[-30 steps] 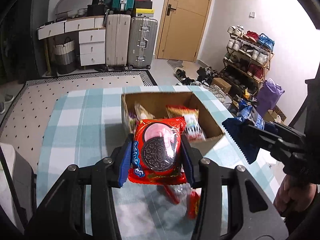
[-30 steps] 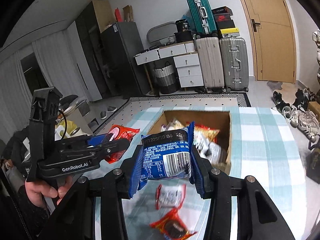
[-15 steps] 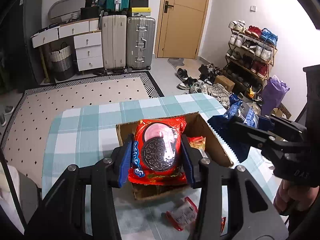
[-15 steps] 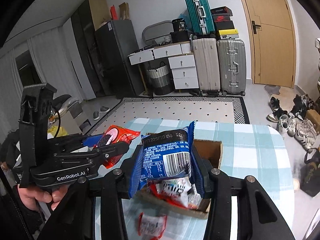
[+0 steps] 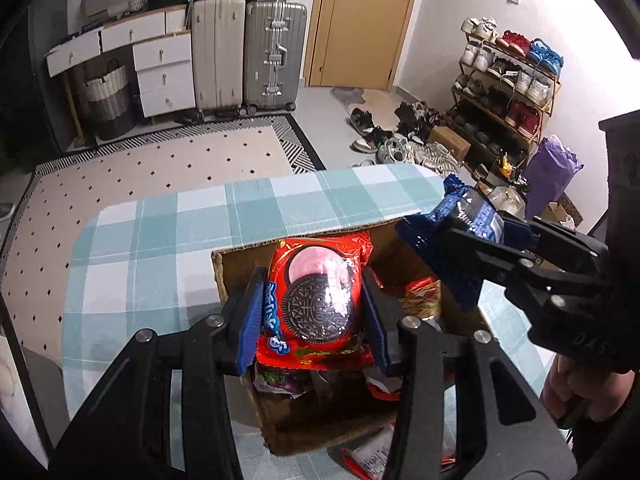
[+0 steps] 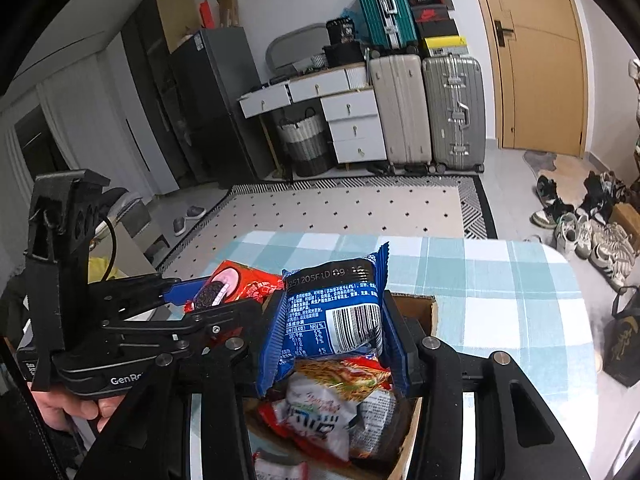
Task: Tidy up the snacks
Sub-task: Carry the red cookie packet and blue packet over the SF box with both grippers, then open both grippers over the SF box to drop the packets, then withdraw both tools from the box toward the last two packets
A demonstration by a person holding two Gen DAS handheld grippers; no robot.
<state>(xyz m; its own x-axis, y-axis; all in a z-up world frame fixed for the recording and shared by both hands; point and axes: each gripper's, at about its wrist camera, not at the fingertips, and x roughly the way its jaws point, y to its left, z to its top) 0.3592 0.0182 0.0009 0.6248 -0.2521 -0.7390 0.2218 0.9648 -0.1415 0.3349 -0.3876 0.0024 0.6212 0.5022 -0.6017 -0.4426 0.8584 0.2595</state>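
My left gripper (image 5: 312, 312) is shut on a red Oreo packet (image 5: 316, 300) and holds it above the open cardboard box (image 5: 232, 264). My right gripper (image 6: 332, 328) is shut on a blue snack packet (image 6: 336, 312) over the same box (image 6: 430, 308). Each gripper shows in the other's view: the right one with the blue packet (image 5: 460, 220) at the box's right side, the left one with the Oreo packet (image 6: 236, 284) at the box's left. Several snack packets (image 6: 332, 400) lie inside the box.
The box stands on a table with a teal checked cloth (image 5: 160, 232). A loose packet (image 5: 372, 452) lies on the cloth at the box's near side. Suitcases (image 5: 244, 52), drawers, a shoe rack (image 5: 508, 80) and a door stand behind.
Both grippers have moved forward with their packets and now hang over the box. The box has come nearer and lower in both views.
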